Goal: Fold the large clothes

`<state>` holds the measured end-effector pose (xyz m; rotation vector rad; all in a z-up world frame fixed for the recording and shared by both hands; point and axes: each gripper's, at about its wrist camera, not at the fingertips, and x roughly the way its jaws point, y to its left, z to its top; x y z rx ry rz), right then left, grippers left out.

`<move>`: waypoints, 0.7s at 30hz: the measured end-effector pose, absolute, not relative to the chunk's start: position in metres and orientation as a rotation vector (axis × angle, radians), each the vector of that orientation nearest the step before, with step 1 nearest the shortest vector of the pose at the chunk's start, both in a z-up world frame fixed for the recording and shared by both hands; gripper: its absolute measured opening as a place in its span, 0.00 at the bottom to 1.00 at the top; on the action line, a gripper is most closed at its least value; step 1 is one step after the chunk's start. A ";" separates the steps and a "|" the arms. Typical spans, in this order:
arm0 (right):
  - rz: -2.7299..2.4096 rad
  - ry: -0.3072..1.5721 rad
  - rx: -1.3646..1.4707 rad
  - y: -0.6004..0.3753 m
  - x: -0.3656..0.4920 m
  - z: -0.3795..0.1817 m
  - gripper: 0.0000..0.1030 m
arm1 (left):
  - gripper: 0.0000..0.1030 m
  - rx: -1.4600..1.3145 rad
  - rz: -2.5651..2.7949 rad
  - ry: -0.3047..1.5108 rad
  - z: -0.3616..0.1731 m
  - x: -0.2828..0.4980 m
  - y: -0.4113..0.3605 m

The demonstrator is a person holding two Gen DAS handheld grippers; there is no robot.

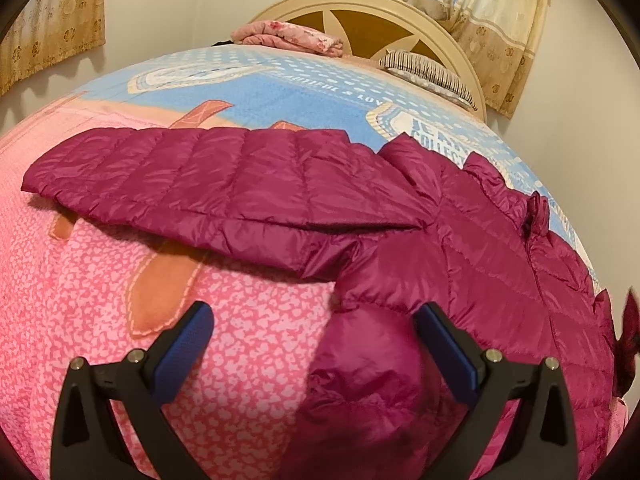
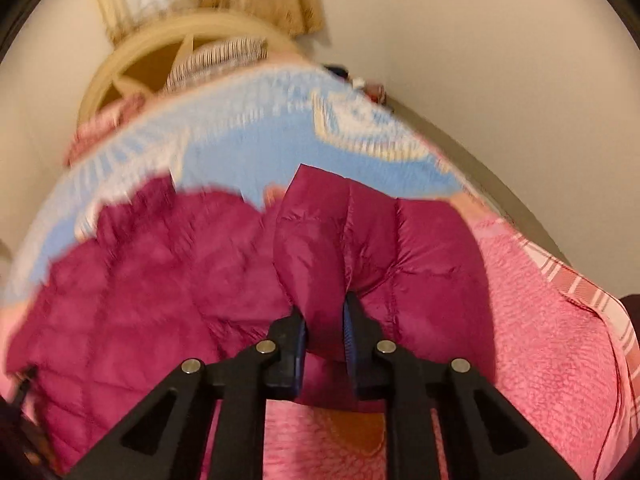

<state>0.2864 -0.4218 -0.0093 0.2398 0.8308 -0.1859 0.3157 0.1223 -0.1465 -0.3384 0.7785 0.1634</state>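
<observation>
A magenta quilted puffer jacket (image 1: 460, 248) lies on the bed, one sleeve (image 1: 192, 176) stretched out to the left. My left gripper (image 1: 314, 316) is open, its blue pads (image 1: 188, 336) spread wide; the jacket's side edge bulges between them, untouched. In the right wrist view, my right gripper (image 2: 325, 312) is shut on a fold of the jacket (image 2: 332, 248), the other sleeve, and holds it raised off the bed. The rest of the jacket (image 2: 152, 288) lies blurred to the left.
The bed is covered by a pink and blue blanket (image 1: 240, 360). A folded pink floral cloth (image 1: 292, 36) and a striped pillow (image 1: 428, 72) lie by the cream headboard (image 1: 360, 4). Curtains (image 1: 500, 20) hang behind. The bed's right edge (image 2: 568, 280) is near the wall.
</observation>
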 end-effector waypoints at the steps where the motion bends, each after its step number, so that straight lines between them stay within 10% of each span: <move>1: -0.172 0.798 0.267 -0.420 0.282 0.003 0.15 | 1.00 -0.338 0.161 0.779 -0.146 0.316 0.122; 12: 0.154 0.605 0.207 -0.262 0.271 0.110 0.15 | 1.00 -0.138 0.210 0.704 -0.111 0.293 0.123; 21: 0.389 0.717 0.176 -0.110 0.307 0.032 0.15 | 1.00 -0.223 0.268 0.724 -0.118 0.279 0.165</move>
